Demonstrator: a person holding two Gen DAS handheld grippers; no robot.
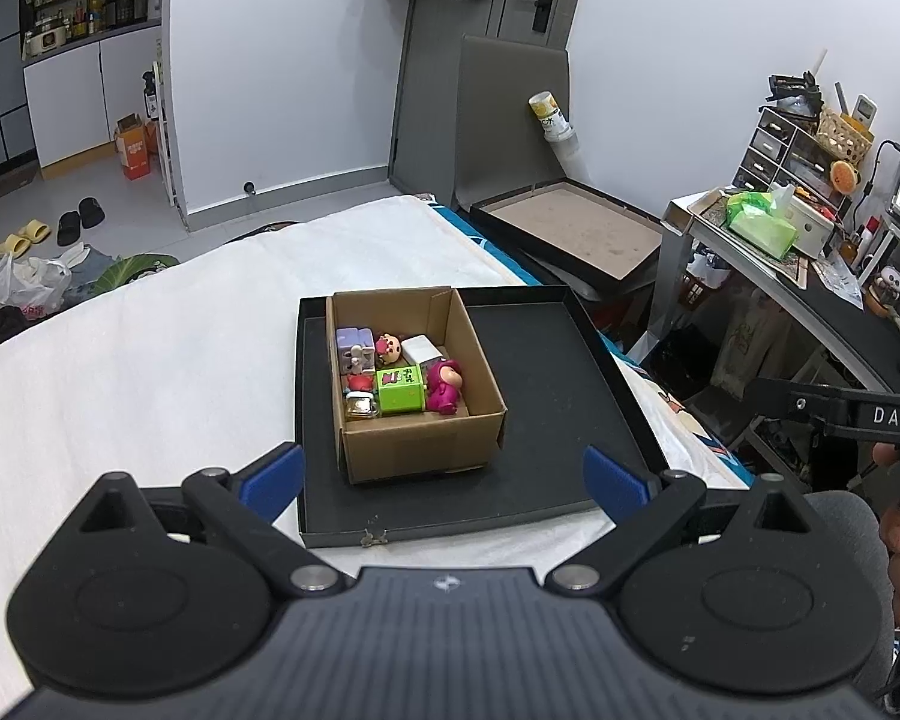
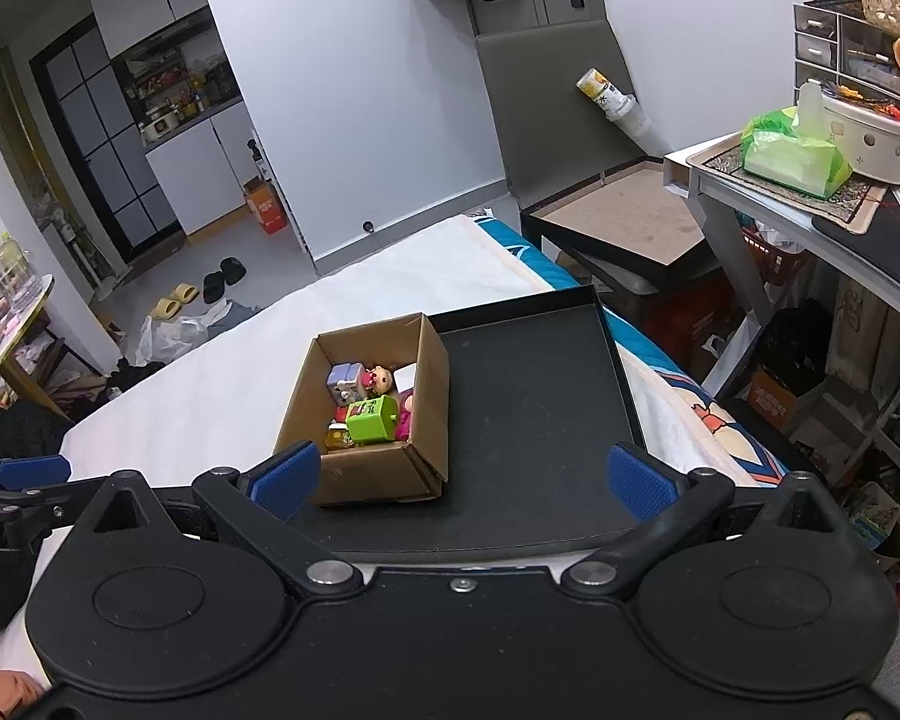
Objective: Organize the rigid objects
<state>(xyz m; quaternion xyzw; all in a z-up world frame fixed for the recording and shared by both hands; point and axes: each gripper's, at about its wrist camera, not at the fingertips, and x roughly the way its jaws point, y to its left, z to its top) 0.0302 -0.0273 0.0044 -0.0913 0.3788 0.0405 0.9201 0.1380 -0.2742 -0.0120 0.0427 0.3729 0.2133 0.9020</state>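
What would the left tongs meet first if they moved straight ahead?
Probably the near wall of the cardboard box, which sits in the black tray between the open left tongs; depth is uncertain.

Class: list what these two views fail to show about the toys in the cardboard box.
- Right wrist view: the pink figure is mostly hidden by the cardboard box wall.
- Both views: the green cube print is too small to read.
- Left wrist view: the box floor beneath the toys is covered.
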